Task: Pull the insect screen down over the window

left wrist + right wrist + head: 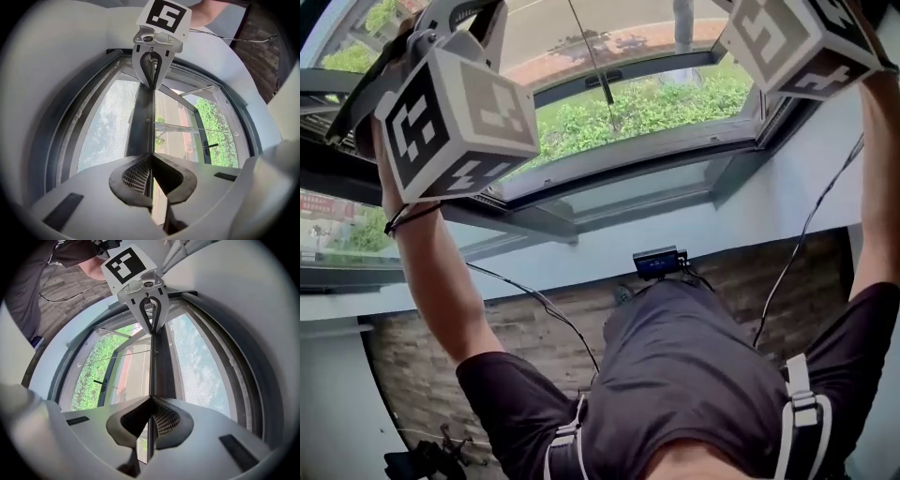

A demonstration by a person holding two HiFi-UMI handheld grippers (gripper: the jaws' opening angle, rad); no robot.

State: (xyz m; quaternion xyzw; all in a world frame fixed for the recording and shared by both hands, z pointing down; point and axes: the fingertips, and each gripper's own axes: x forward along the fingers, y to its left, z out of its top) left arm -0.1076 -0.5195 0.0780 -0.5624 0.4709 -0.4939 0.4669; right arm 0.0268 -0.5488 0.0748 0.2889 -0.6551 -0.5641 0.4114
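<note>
left claw (pixel 151 158) clenched on the thin edge of the pull bar (pixel 140 117), frame centre. right claw (pixel 151 399) clenched on the same bar. insect screen mesh (pixel 105 126) sits centre-left in the left gripper view and centre-right in the right gripper view. window (pixel 637 157) is open, top centre of the head view.

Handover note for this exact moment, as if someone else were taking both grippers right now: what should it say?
Left gripper: shut on the insect screen's pull bar.
Right gripper: shut on the same bar, further along, facing the left one.
Done: the mesh covers part of the window; the rest is bare.
Left: draw the bar on until the mesh covers the whole opening, then let go.
</note>
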